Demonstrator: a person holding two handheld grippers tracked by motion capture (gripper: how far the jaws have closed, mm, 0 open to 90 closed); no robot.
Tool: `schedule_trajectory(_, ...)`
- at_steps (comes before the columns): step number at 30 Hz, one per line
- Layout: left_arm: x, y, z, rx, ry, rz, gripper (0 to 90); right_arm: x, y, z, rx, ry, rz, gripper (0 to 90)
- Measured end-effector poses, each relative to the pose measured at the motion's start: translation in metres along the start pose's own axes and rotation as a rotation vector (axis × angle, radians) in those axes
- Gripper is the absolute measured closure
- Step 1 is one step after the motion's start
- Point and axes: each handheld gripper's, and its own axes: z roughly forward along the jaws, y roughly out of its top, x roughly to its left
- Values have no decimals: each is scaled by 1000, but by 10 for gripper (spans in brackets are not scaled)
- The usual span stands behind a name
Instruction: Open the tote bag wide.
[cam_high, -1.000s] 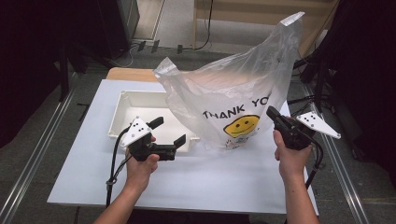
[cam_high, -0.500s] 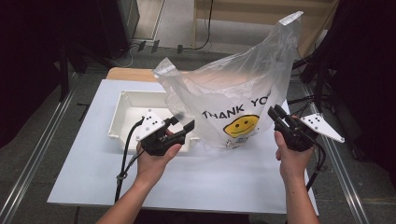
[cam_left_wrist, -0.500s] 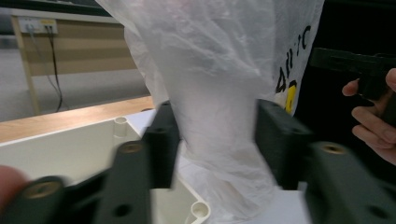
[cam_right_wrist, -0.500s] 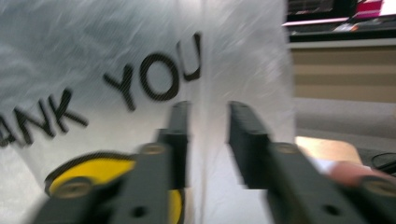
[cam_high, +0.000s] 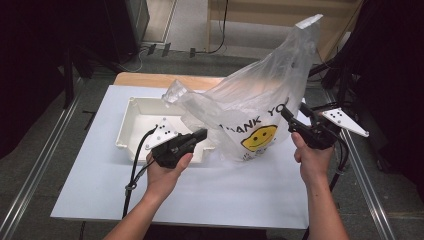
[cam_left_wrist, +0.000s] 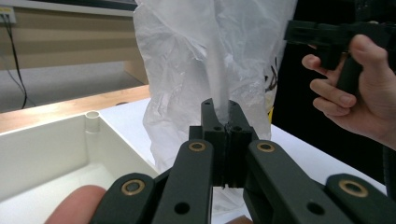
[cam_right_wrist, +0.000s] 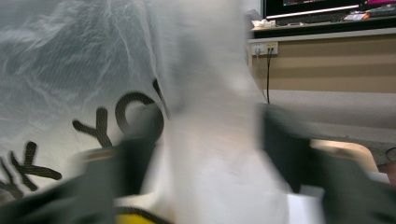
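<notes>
In the high view, a translucent white plastic bag with a yellow smiley face (cam_high: 252, 107) is seen standing near the right edge of the white table (cam_high: 250, 195), beside a white rectangular plastic tray (cam_high: 137, 127). The left gripper (cam_high: 202, 134) meets the bag's left side; the right gripper (cam_high: 292, 117) its right.

In the left gripper view, the jaws, just closed, are clamped on a bag fold (cam_left_wrist: 222, 100).

In the right gripper view, bag film (cam_right_wrist: 205, 140) is seen between blurred, parted jaws; a grip cannot be told.
</notes>
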Motion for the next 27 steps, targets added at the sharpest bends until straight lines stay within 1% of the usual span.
schedule_trajectory(1,0,0,0,3,0,-4,900,1,-1,0,5,8,-9,714)
schedule_trajectory(2,0,0,0,3,0,-4,900,1,-1,0,5,8,-9,714)
schedule_trajectory(3,1,-2,2,14,-3,-11,900,3,-5,0,21,1,-29,898)
schedule_trajectory(4,1,-3,4,24,-5,-12,900,4,-8,1,34,-3,-30,900)
schedule_trajectory(5,1,-6,6,30,-8,-22,900,3,-11,1,46,-16,-27,900)
schedule_trajectory(6,1,-6,6,30,-8,-22,900,3,-11,1,46,-16,-27,900)
schedule_trajectory(7,0,-12,12,60,-8,-27,900,0,-20,2,67,-40,-3,900)
schedule_trajectory(8,0,-12,12,60,-8,-27,900,0,-20,2,67,-40,-3,900)
schedule_trajectory(9,0,-17,15,77,-10,-29,900,-5,-31,3,90,-75,25,900)
schedule_trajectory(10,-1,-26,21,109,-8,-47,900,-8,-37,4,105,-84,42,900)
schedule_trajectory(11,-1,-26,21,109,-8,-47,900,-8,-37,4,105,-84,42,900)
schedule_trajectory(12,-1,-35,27,141,-11,-56,900,-12,-49,5,133,-104,60,900)
schedule_trajectory(14,-2,-43,33,160,-11,-59,900,-14,-59,7,168,-123,67,900)
schedule_trajectory(15,-2,-47,35,168,-14,-66,900,-15,-64,8,188,-136,60,900)
schedule_trajectory(16,-2,-51,38,182,-17,-65,900,-17,-67,9,201,-142,59,900)
schedule_trajectory(17,-3,-54,40,190,-17,-68,900,-18,-71,9,204,-150,64,900)
schedule_trajectory(18,-3,-54,40,190,-17,-68,900,-18,-71,9,204,-150,64,900)
schedule_trajectory(19,-4,-58,39,176,0,-72,862,-20,-75,8,204,-147,80,900)
schedule_trajectory(20,-4,-58,39,176,0,-72,676,-20,-75,8,204,-147,80,900)
schedule_trajectory(21,-7,-57,38,162,43,-72,676,-19,-76,7,199,-143,81,900)
schedule_trajectory(22,-8,-51,33,147,59,-81,300,-16,-76,4,177,-140,80,900)
schedule_trajectory(23,-8,-51,33,147,59,-81,198,-16,-76,4,177,-140,80,900)
schedule_trajectory(24,-9,-47,30,125,55,-91,146,-13,-73,3,168,-137,63,900)
schedule_trajectory(25,-9,-42,25,104,49,-88,146,-13,-73,3,168,-137,63,900)
schedule_trajectory(26,-10,-30,17,53,50,-80,117,-10,-71,2,169,-133,56,900)
schedule_trajectory(27,-10,-30,17,53,50,-80,88,-10,-71,2,169,-133,56,900)
